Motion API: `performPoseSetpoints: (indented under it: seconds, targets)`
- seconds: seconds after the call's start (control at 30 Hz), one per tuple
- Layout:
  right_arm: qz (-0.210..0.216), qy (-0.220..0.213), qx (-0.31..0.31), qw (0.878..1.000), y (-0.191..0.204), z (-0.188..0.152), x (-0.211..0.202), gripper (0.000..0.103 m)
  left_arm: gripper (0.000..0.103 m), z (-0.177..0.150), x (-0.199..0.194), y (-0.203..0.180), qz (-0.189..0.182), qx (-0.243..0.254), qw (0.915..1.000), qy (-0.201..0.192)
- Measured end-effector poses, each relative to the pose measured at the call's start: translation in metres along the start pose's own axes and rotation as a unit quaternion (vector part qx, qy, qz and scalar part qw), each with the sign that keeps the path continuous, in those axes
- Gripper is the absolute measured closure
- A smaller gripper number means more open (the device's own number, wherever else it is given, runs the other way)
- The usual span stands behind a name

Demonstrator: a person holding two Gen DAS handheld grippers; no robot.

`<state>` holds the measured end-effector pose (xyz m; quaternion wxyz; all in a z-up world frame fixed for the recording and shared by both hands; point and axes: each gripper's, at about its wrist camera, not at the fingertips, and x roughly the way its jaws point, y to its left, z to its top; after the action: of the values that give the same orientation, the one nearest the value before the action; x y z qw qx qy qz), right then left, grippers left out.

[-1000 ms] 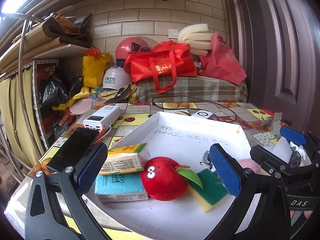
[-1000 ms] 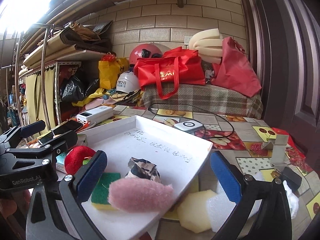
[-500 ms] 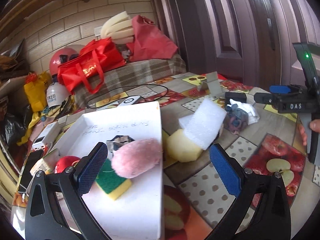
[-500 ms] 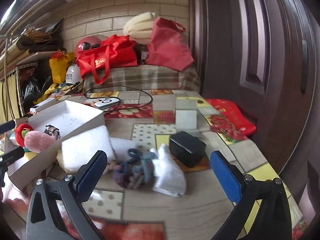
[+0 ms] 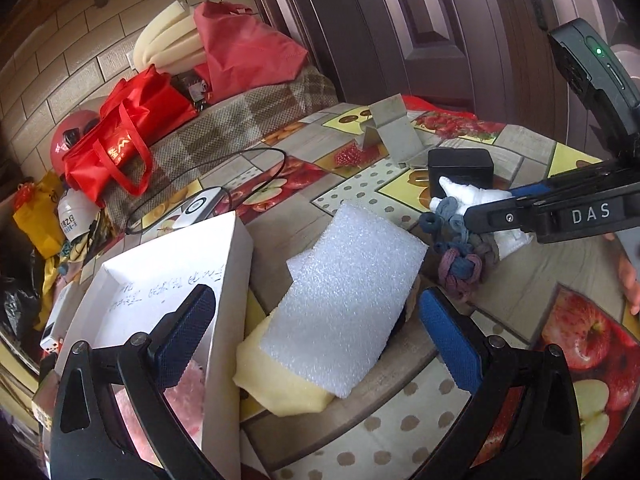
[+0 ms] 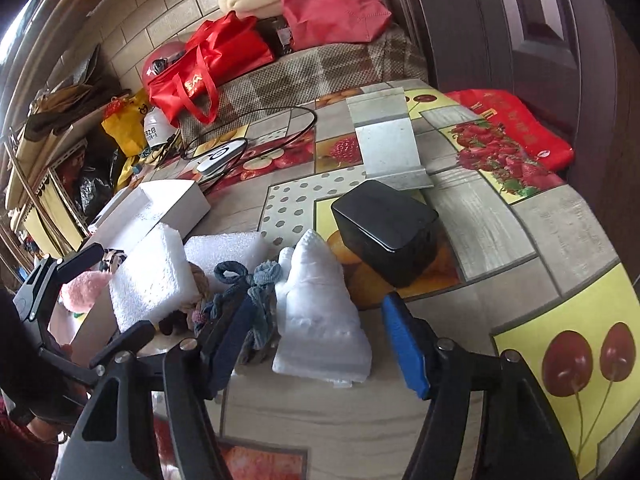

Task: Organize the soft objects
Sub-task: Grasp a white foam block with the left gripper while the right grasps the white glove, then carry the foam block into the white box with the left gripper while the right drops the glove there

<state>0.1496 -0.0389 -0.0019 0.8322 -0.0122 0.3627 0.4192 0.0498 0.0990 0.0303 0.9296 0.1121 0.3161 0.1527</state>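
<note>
A white foam sheet (image 5: 344,300) lies on a yellow sponge (image 5: 280,388) beside the white box (image 5: 228,280). My left gripper (image 5: 316,344) is open, its fingers either side of the foam sheet. A pink plush (image 5: 184,396) lies in the box. My right gripper (image 6: 316,340) is open around a white foam cone (image 6: 320,320), with braided blue-pink cords (image 6: 248,300) at its left finger. The right gripper also shows in the left wrist view (image 5: 500,204). The foam sheet (image 6: 152,276) and pink plush (image 6: 86,288) show at the left of the right wrist view.
A black box (image 6: 388,228) and a grey metal stand (image 6: 388,140) sit behind the cone. A white device with a black cable (image 6: 224,156) lies farther back. Red bags (image 5: 120,140) and clutter line the brick wall. A dark door (image 5: 440,20) is on the right.
Both grippers swung right from the box. The left now straddles the foam sheet and sponge. The right has come down close around the white foam cone.
</note>
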Motion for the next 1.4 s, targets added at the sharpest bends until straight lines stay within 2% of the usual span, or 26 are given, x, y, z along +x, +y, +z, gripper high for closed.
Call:
performPoseSetpoints:
  seconds: [0.03, 0.07, 0.1, 0.13, 0.17, 0.2, 0.33, 0.47, 0.63, 0.73, 0.87, 0.97, 1.0, 1.13, 1.27, 1.33, 1.37, 1.4]
  targets:
    - [0.008, 0.013, 0.007, 1.0, -0.002, 0.001, 0.006, 0.057, 0.0, 0.002, 0.005, 0.0, 0.0, 0.0, 1.0, 0.007]
    - [0.011, 0.027, 0.013, 1.0, -0.003, 0.001, 0.011, 0.058, 0.0, 0.003, 0.009, 0.0, -0.002, 0.001, 0.9999, 0.015]
    - [0.012, 0.031, 0.019, 0.999, -0.005, 0.002, 0.013, 0.059, 0.006, 0.003, 0.013, -0.001, -0.007, 0.003, 0.9997, 0.022]
    - [0.015, 0.028, 0.021, 0.999, -0.005, 0.002, 0.012, 0.06, 0.016, 0.003, 0.015, -0.002, -0.012, 0.006, 0.9995, 0.029]
    - [0.017, 0.027, 0.021, 0.999, -0.006, 0.002, 0.011, 0.061, 0.044, 0.002, 0.015, -0.004, -0.017, 0.009, 0.9994, 0.03]
    - [0.019, 0.025, 0.023, 0.999, -0.006, 0.001, 0.01, 0.061, 0.049, 0.002, 0.014, -0.004, -0.016, 0.01, 0.9994, 0.028]
    - [0.015, 0.001, 0.036, 0.999, -0.013, 0.002, 0.0, 0.062, 0.049, 0.0, -0.005, 0.001, -0.026, -0.005, 0.9995, -0.02]
    - [0.008, -0.041, 0.051, 0.998, -0.018, 0.001, -0.016, 0.062, 0.049, -0.004, -0.02, 0.014, -0.031, -0.046, 0.9972, -0.05]
    - [0.005, -0.073, 0.045, 0.996, -0.013, -0.002, -0.03, 0.062, 0.049, -0.01, -0.04, 0.022, -0.047, -0.088, 0.992, -0.078]
    - [0.019, -0.054, 0.046, 0.997, -0.009, -0.01, -0.031, 0.06, 0.05, -0.016, -0.053, 0.018, -0.066, -0.091, 0.9898, -0.087]
    - [0.028, 0.016, 0.07, 0.997, -0.015, -0.025, -0.023, 0.052, 0.05, -0.023, -0.072, 0.01, -0.08, -0.088, 0.9871, -0.107]
    - [0.054, -0.009, 0.112, 0.992, -0.032, -0.032, -0.035, 0.035, 0.05, -0.026, -0.078, 0.009, -0.086, -0.095, 0.9853, -0.113]
    - [0.061, -0.02, 0.129, 0.99, -0.038, -0.033, -0.039, 0.035, 0.05, -0.026, -0.079, 0.009, -0.088, -0.097, 0.9849, -0.113]
    - [0.055, -0.04, 0.152, 0.986, -0.044, -0.036, -0.046, 0.035, 0.05, -0.027, -0.078, 0.01, -0.087, -0.103, 0.9846, -0.111]
    - [0.036, -0.026, 0.107, 0.993, -0.023, -0.03, -0.04, 0.036, 0.05, -0.027, -0.079, 0.011, -0.086, -0.107, 0.9842, -0.111]
    - [0.005, -0.016, 0.083, 0.996, -0.012, -0.026, -0.033, 0.036, 0.05, -0.028, -0.079, 0.012, -0.084, -0.107, 0.9842, -0.113]
    - [-0.006, -0.005, 0.074, 0.997, -0.009, -0.025, -0.027, 0.043, 0.05, -0.028, -0.08, 0.012, -0.082, -0.108, 0.9841, -0.114]
    - [-0.011, 0.007, 0.069, 0.998, -0.007, -0.025, -0.022, 0.058, 0.05, -0.029, -0.081, 0.012, -0.081, -0.108, 0.9839, -0.117]
